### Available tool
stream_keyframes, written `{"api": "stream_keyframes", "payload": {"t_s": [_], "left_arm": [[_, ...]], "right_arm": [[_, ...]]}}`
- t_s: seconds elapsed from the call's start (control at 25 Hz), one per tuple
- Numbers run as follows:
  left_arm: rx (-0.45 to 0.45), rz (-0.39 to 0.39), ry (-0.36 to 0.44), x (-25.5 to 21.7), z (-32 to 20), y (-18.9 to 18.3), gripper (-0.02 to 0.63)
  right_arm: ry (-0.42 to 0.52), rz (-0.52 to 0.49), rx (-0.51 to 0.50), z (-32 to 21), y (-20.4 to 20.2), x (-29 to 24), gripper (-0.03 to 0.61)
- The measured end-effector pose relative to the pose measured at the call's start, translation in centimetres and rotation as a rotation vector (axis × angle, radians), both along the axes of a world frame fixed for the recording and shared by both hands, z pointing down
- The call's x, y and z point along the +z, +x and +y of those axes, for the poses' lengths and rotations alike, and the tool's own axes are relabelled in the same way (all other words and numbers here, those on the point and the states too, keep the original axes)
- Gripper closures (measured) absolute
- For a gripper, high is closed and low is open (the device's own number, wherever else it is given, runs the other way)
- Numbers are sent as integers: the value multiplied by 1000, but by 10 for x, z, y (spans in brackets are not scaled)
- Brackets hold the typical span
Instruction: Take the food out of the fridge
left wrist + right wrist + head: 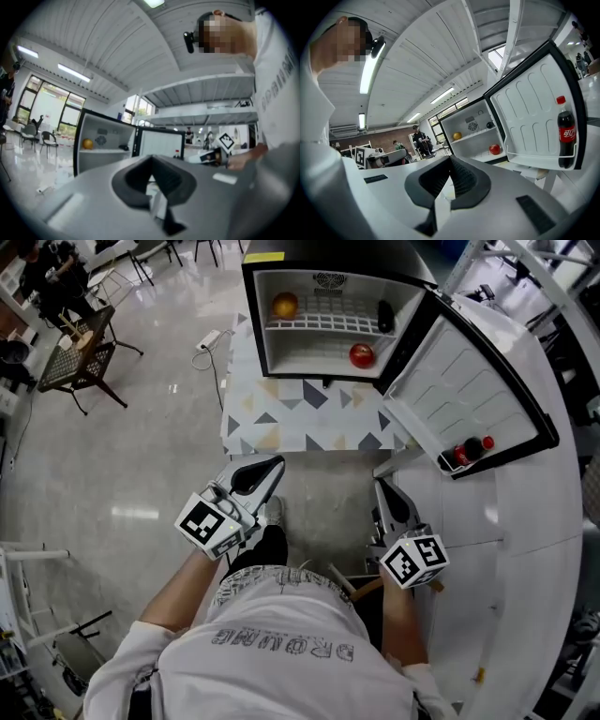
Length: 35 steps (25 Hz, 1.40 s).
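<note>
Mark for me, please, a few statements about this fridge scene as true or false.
1. The fridge door stands open. True.
2. The orange lies under the wire shelf. False: it sits on top of that shelf, and the red apple lies below.
3. A cola bottle sits in the door rack. True.
4. The left tongs grip the apple. False: they are shut on nothing, in front of the fridge.

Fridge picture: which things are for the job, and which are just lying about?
For the job:
- fridge, door open
- orange, top shelf
- apple, bottom shelf
- cola bottle, in the door, maybe
- dark thing, top shelf, can't tell what

Just lying about:
- power strip, on the floor
- wicker table
</note>
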<state>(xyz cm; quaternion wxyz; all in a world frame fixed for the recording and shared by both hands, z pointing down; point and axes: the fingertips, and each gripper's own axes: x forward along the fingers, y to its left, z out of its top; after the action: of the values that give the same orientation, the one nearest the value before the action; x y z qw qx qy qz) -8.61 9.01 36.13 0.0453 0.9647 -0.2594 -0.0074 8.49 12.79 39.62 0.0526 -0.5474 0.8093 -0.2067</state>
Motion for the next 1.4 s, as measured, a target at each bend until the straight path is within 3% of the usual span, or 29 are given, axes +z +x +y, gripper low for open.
{"api": "stream_keyframes", "payload": {"t_s": [0.6, 1.4], "left_arm": [[58, 2, -21, 11, -132, -12, 607], [143, 32, -8, -2, -230, -27, 607]], "right_arm": [[-25, 23, 26, -124, -24, 5, 577], [-16, 42, 80, -219, -52, -12, 577]]}}
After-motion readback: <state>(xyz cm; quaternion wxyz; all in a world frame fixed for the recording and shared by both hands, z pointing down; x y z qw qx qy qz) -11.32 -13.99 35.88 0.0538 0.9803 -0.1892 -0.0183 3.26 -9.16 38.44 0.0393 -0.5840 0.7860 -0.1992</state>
